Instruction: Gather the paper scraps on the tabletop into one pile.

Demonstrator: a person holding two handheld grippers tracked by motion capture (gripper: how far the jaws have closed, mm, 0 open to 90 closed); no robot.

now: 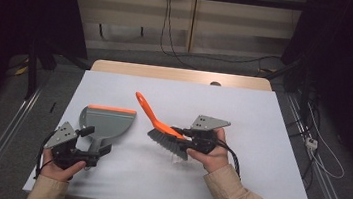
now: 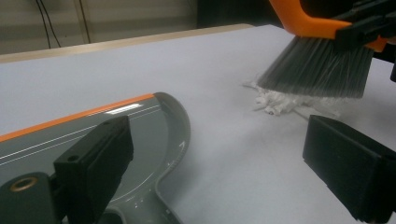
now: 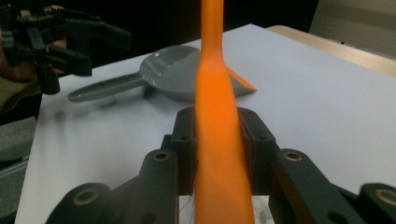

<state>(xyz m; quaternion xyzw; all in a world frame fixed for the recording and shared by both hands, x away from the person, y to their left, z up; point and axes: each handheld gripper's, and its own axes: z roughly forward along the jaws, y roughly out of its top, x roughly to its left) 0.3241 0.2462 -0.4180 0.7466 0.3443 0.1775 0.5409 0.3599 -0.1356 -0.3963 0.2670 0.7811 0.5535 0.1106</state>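
A grey dustpan (image 1: 106, 121) with an orange lip lies on the left of the white table top, its handle pointing toward me. My left gripper (image 1: 90, 146) stands open around that handle's end, and its jaws stand wide apart (image 2: 219, 154) with the dustpan (image 2: 140, 135) low on the left. My right gripper (image 1: 186, 134) is shut on the orange handle of a brush (image 1: 154, 119), whose grey bristles (image 2: 317, 70) hang tilted over a small pile of white scraps (image 2: 280, 100). In the right gripper view the brush handle (image 3: 217, 140) rises between the closed jaws (image 3: 217, 126), with the dustpan (image 3: 177, 70) beyond.
The white sheet (image 1: 243, 112) covers a wooden table whose far edge (image 1: 182, 74) shows at the back. Metal rails run along both sides of the table, and cables lie on the floor behind and to the right. The left gripper (image 3: 60, 42) shows far off in the right gripper view.
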